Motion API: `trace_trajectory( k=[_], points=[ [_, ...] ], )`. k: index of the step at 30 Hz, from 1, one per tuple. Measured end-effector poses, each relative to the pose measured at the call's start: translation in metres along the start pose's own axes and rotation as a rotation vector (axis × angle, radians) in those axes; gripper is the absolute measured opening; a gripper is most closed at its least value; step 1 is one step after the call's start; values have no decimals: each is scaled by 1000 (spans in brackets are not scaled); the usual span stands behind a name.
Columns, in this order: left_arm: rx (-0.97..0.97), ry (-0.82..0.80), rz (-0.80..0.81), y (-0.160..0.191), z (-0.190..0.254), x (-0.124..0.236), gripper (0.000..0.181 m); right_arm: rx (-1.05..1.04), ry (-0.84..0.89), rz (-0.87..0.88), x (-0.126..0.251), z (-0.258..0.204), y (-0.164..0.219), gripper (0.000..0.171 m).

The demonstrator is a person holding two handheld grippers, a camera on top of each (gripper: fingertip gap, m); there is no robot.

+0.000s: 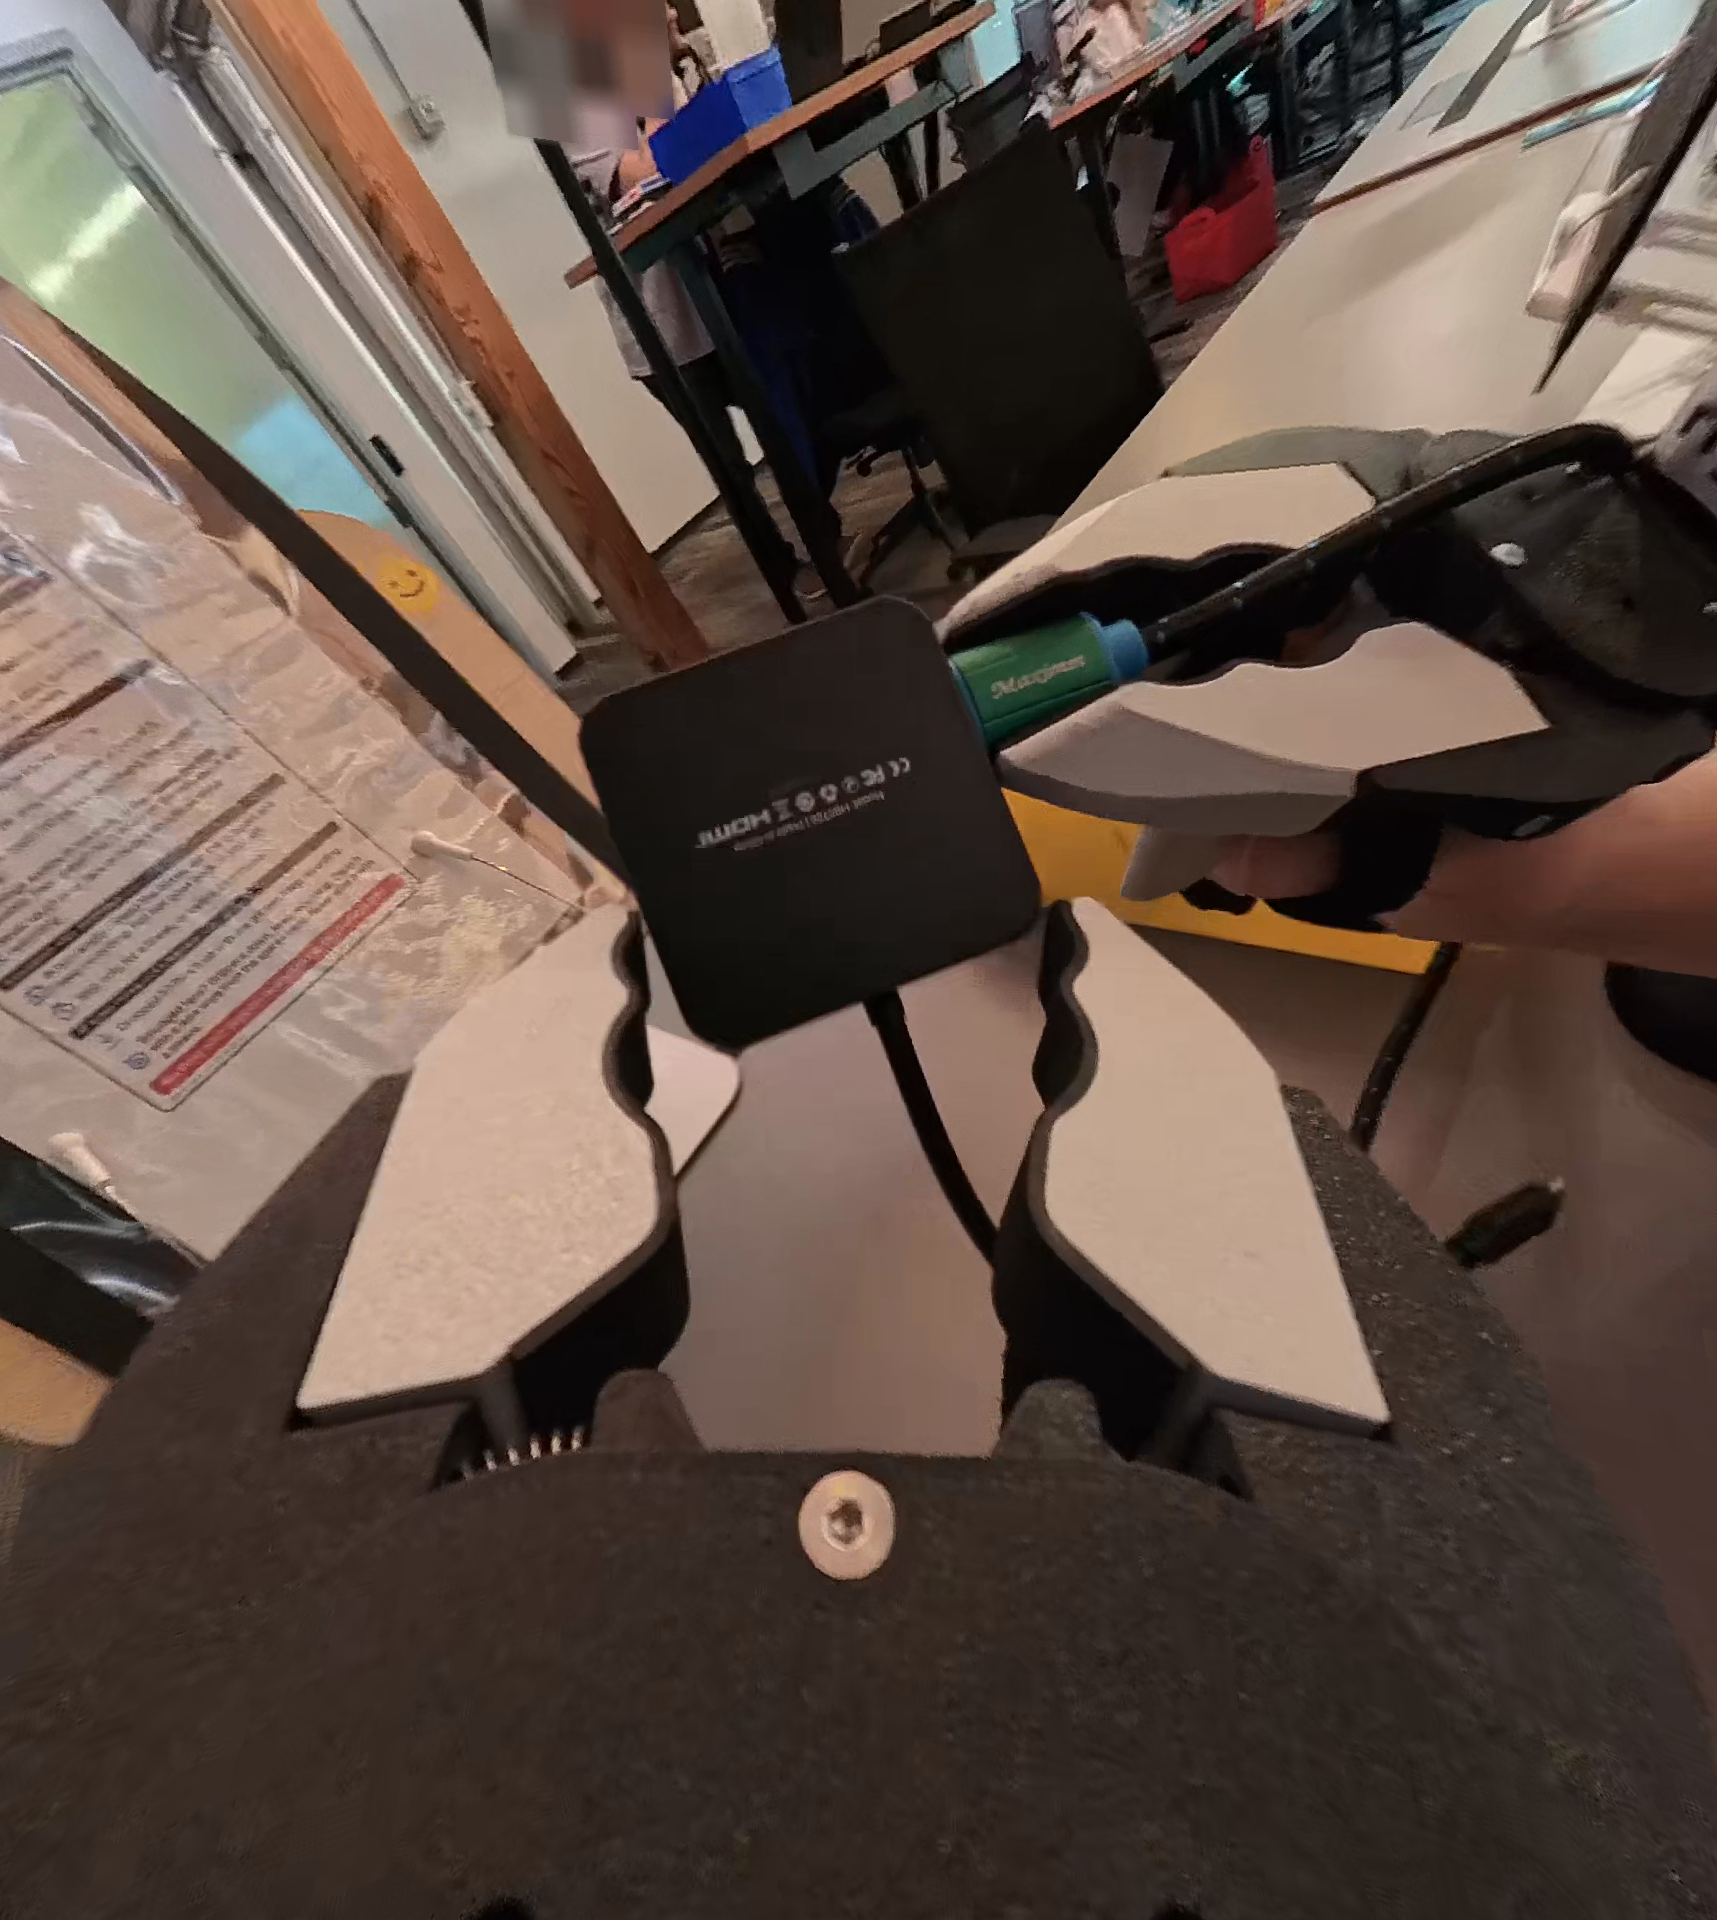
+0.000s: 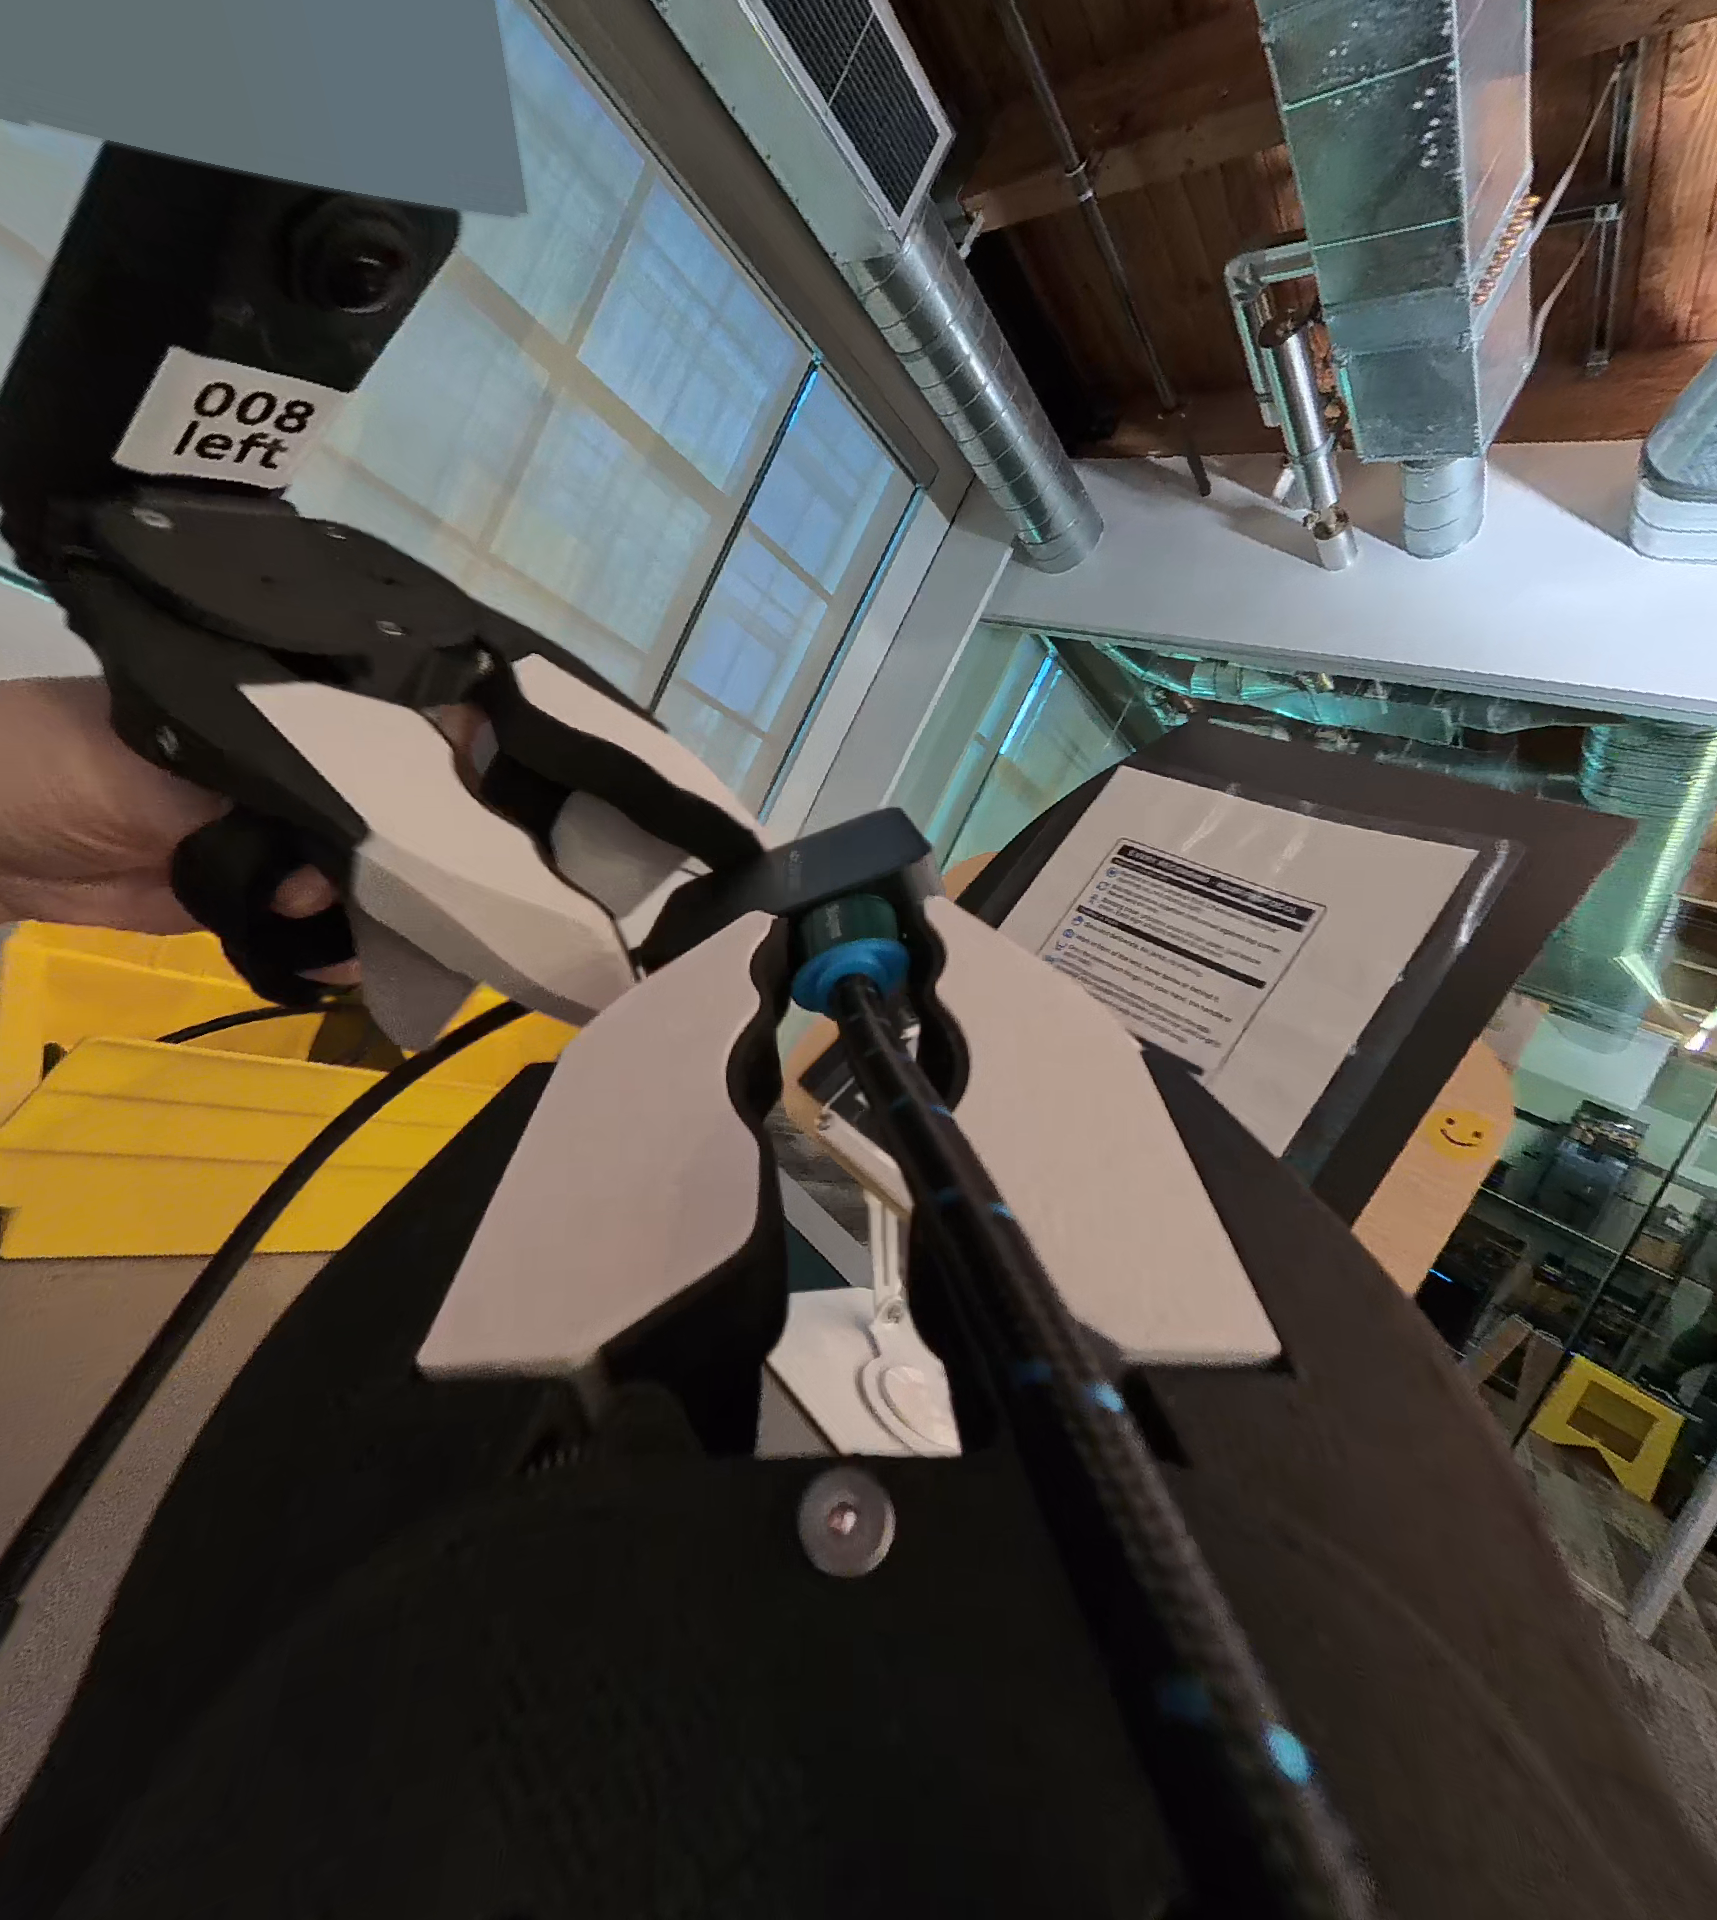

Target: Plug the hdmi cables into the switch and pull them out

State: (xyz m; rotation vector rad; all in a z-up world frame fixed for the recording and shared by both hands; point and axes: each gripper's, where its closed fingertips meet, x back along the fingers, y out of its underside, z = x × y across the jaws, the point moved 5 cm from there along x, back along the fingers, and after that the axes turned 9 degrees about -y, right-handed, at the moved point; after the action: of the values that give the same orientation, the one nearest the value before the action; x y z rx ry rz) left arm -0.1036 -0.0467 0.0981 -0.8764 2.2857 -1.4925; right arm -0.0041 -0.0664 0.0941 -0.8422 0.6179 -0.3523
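Office backdrop: switch [image 1: 812,821] between left jaws (green plug [image 1: 1030,681] in right).

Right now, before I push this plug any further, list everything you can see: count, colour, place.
HDMI switch: one, black, held up in the left gripper.
HDMI plug: one, green with blue collar, at the switch's edge.
Braided cable: one, black with blue flecks, trailing from the plug.
Second cable: one, black, leaving the switch's near edge.
Bins: yellow, on the table; count unclear.
Framed notice: one, black frame, behind.
Left gripper: shut on the switch.
Right gripper: shut on the plug.
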Motion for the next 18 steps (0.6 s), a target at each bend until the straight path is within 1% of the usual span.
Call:
trace_trajectory(
  k=[3, 5, 8, 10, 13, 15, 18],
  points=[
    [62, 13, 38, -2, -10, 10, 75, -18, 16, 22, 5, 8, -3, 22],
    [143, 63, 57, -3, -13, 15, 74, -50, -29, 59, 7, 10, -7, 23],
    [369, 235, 109, -10, -10, 19, 72, -61, -149, 128, 9, 3, -14, 23],
    [493, 328, 142, -13, -10, 20, 66, -22, -183, 150, 11, -2, -18, 23],
    [614, 467, 175, -15, -7, 23, 59, 34, -202, 166, 11, -7, -22, 23],
    [645, 509, 166, -15, -5, 22, 49, 62, -222, 166, 11, -11, -23, 23],
    [617, 520, 133, -13, -1, 21, 48, 108, -231, 156, 10, -15, -25, 23]
  ],
)
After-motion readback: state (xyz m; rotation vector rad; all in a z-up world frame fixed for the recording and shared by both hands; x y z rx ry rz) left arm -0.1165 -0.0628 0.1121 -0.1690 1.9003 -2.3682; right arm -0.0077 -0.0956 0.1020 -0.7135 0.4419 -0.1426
